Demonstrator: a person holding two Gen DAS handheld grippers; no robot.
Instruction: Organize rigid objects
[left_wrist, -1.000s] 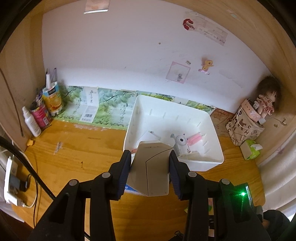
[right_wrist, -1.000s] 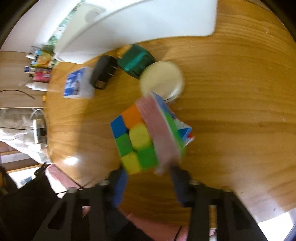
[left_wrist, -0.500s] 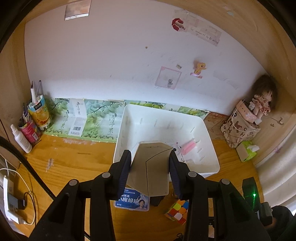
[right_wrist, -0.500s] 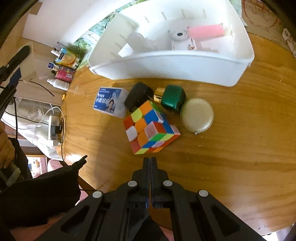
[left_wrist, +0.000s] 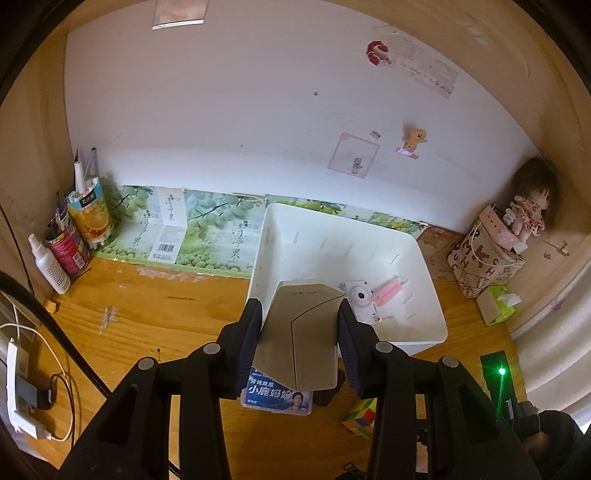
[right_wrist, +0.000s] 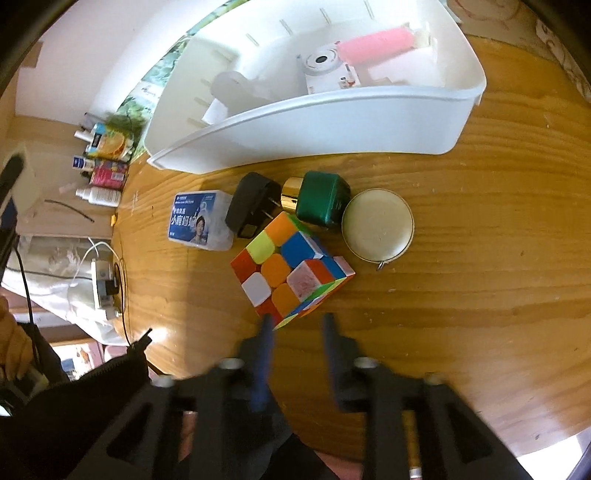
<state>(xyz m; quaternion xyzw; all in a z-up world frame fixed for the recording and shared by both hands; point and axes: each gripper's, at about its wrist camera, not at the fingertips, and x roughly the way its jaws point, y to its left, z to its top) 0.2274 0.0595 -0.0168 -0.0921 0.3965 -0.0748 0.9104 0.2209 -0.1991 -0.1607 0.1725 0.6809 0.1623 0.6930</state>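
Holding a beige box (left_wrist: 301, 339) clenched in the left gripper (left_wrist: 300, 345) above the white bin (right_wrist: 369, 122), which contains a toy camera (right_wrist: 325, 66) and pink roll (right_wrist: 375, 46), with the right gripper (right_wrist: 297, 334) parted before the puzzle cube (right_wrist: 290, 264) on the desk (right_wrist: 480, 258) beside a tissue pack (right_wrist: 199, 219), black plug (right_wrist: 251, 208), green bottle (right_wrist: 321, 201) and round tin (right_wrist: 376, 225) along the bin's near wall.

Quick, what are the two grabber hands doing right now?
Left gripper: closed on a white box, holding it up.
Right gripper: open, empty, just short of the Rubik's cube.
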